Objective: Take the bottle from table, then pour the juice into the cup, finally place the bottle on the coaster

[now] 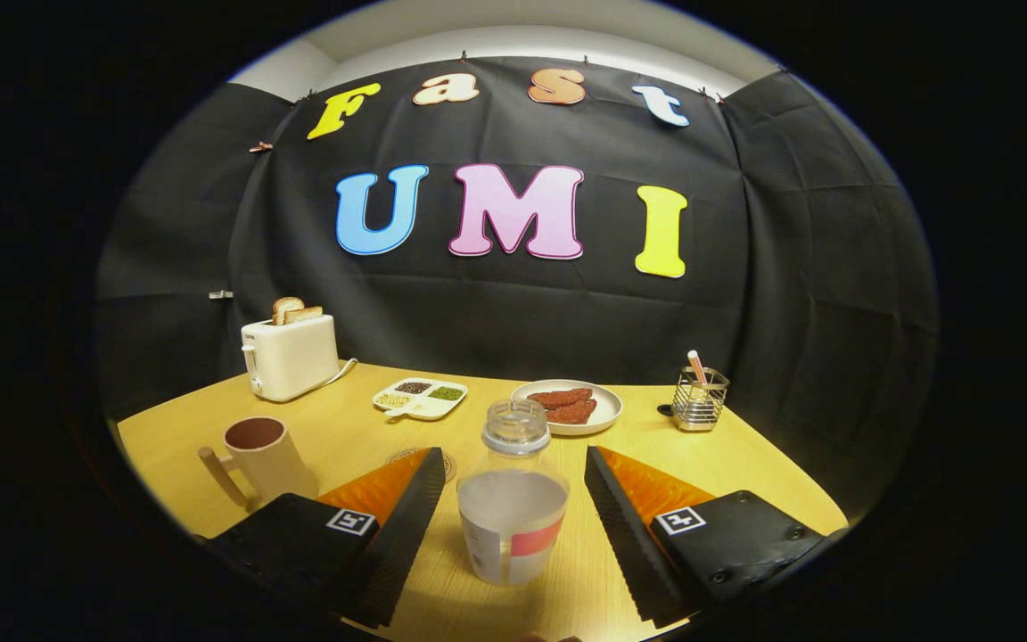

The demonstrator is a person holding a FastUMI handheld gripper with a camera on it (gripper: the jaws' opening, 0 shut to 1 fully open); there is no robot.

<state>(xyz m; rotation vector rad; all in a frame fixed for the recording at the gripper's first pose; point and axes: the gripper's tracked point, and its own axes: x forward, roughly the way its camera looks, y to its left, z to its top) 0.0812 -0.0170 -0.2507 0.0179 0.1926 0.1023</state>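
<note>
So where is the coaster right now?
In the gripper view, the coaster lies on the table beyond the left finger, between cup and bottle.

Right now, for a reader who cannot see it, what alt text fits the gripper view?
A clear bottle with a cap stands upright on the wooden table between the open fingers of the hand-held gripper, neither finger touching it. A mug stands beside one finger, with a coaster partly hidden behind that finger; beyond are a toaster, a plate and a wire holder.
</note>
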